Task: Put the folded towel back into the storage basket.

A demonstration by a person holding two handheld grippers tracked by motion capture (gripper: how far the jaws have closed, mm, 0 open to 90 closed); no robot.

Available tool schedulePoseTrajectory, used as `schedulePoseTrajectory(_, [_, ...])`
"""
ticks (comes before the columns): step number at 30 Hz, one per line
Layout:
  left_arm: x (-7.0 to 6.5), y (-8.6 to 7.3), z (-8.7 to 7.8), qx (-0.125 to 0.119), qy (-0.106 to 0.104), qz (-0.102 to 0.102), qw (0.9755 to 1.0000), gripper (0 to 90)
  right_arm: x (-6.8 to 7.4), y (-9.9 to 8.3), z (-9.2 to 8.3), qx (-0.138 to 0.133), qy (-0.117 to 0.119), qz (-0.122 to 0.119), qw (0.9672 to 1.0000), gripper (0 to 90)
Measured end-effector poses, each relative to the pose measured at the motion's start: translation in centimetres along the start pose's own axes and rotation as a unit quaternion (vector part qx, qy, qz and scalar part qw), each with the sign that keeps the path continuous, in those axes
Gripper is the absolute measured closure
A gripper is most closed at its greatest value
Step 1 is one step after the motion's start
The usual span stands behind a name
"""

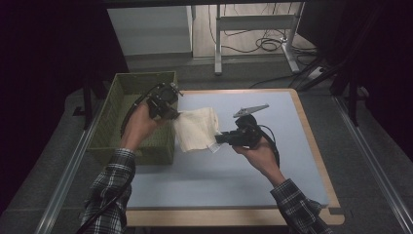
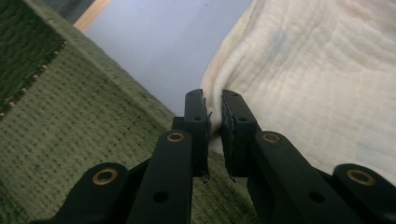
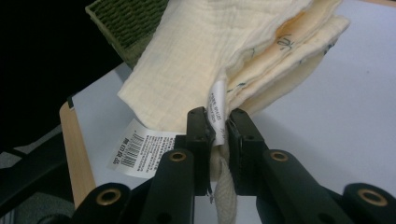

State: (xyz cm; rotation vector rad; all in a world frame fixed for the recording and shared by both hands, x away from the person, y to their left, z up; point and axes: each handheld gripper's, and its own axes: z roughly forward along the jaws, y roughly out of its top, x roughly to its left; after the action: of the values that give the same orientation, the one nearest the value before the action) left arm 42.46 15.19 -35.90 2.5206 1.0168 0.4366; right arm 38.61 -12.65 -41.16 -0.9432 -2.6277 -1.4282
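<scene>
Item: folded cream cloth, crinkled gauze weave, several layers, faint printed marks along the inner folds. Position: held up over the blue table, just beside the green woven basket's near right corner, stretched between the two hand-held grippers. In the high view it hangs clear of the table top, its left edge at the basket's rim.

Attachments: a white care label sewn at one edge; a larger white tag with a barcode and small print, hanging below the cloth on the basket side.

Left hand-held gripper: jaws clenched on the cloth's edge, with only a thin fold of fabric between the pads. It sits over the basket's right wall, pointing away from the basket toward the cloth.

Right hand-held gripper: jaws clamped on the cloth's opposite edge, care label pinched between the pads together with the fabric; a bunched strip of cloth runs down between the jaws. It stands on the far side of the cloth from the basket, with its grey three-cornered plate upward.

Bearers: left hand beside the basket's near wall; right hand well apart from the basket; both sleeves plaid.

Surroundings: the basket sits at the table's left edge, partly off the blue surface; wooden trim runs round the table.
</scene>
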Motion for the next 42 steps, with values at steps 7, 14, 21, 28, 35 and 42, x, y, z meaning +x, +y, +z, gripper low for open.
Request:
schedulePoseTrajectory(7, [1.5, -0.5, -1.1, -0.004, 0.017, -0.016, 0.9997, 82.2, 0.5, 1.6, 1.1, -0.004, 0.003, -0.006, 1.0000, 80.1])
schedulePoseTrajectory(14, [2.9, -1.1, -2.1, -0.005, 0.031, -0.028, 0.9991, 82.4, 0.9, 3.1, 2.3, -0.010, 0.011, -0.008, 0.9999, 80.1])
schedulePoseTrajectory(21, [4.3, -1.9, -2.8, -0.010, 0.050, -0.045, 0.9977, 82.5, 1.7, 4.5, 3.7, -0.018, 0.019, -0.010, 0.9996, 80.1])
schedulePoseTrajectory(28, [5.8, -3.3, -3.2, -0.001, 0.076, -0.054, 0.9956, 82.7, 3.3, 6.0, 6.4, -0.020, 0.025, -0.015, 0.9994, 80.1])
schedulePoseTrajectory(35, [7.4, -5.4, -3.0, 0.015, 0.109, -0.065, 0.9918, 82.7, 5.3, 7.0, 9.7, -0.013, 0.030, -0.020, 0.9993, 80.1])
schedulePoseTrajectory(42, [8.5, -7.1, -2.4, 0.025, 0.132, -0.081, 0.9876, 82.7, 6.7, 7.5, 12.7, -0.006, 0.027, -0.016, 0.9995, 80.1])
